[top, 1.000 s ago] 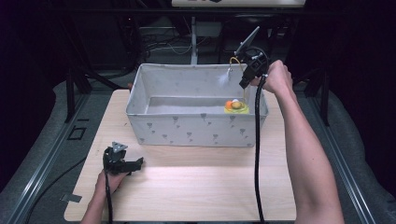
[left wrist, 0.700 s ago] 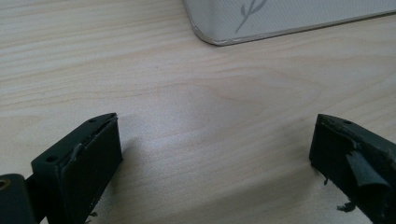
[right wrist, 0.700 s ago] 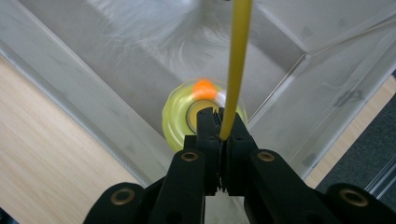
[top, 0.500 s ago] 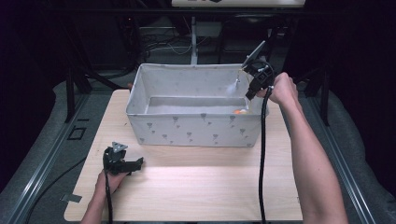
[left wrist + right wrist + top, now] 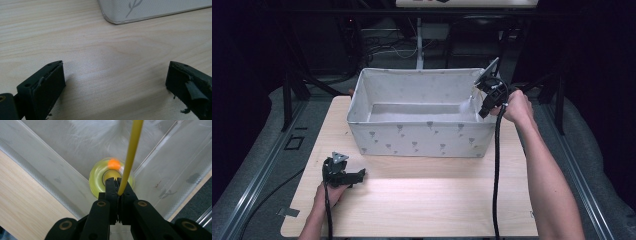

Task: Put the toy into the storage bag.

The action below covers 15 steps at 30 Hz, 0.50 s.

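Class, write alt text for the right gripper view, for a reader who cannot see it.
The right gripper, its black jaws shut on a thin yellow rod, points down into a corner of a white fabric bin. Below it lies a yellow ring toy with an orange ball.

I see a matt pale wood-grain table (image 5: 422,200), a soft printed fabric bin (image 5: 422,137), and a glossy translucent yellow ring (image 5: 97,181).
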Each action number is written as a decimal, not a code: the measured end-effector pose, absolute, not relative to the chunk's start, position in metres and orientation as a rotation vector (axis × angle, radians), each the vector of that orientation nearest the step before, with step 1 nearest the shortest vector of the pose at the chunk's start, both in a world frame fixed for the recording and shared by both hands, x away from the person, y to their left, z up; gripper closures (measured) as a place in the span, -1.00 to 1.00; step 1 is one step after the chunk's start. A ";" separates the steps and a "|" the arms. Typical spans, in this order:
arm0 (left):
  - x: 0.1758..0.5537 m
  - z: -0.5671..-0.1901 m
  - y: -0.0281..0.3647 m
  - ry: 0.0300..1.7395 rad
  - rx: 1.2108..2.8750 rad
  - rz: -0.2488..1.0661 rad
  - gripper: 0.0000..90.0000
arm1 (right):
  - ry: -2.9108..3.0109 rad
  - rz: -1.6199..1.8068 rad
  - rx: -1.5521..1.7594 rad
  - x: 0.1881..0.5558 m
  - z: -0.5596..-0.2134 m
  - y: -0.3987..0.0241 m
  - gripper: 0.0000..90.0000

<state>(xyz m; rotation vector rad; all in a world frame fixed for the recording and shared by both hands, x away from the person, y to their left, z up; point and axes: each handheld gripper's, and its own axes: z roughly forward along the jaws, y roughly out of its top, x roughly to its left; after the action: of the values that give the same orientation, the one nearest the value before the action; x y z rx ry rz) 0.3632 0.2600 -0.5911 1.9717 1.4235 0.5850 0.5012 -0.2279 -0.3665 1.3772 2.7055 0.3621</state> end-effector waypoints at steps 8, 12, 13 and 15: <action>0.363 -0.591 0.260 1.424 1.972 0.586 -0.95 | 2.724 0.342 1.426 0.503 -0.379 -0.229 0.95; 0.363 -0.591 0.260 1.423 1.972 0.585 -0.95 | 2.729 0.342 1.455 0.504 -0.383 -0.230 0.95; 0.363 -0.591 0.260 1.423 1.972 0.585 -0.95 | 2.725 0.334 1.458 0.504 -0.383 -0.231 0.95; 0.363 -0.591 0.260 1.423 1.972 0.586 -0.95 | 2.728 0.334 1.465 0.504 -0.384 -0.231 0.95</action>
<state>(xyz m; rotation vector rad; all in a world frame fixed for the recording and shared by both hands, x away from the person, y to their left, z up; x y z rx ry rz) 0.3632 0.2600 -0.5911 1.9718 1.4234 0.5855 0.5042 -0.2314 -0.3842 1.4646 2.7281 0.3337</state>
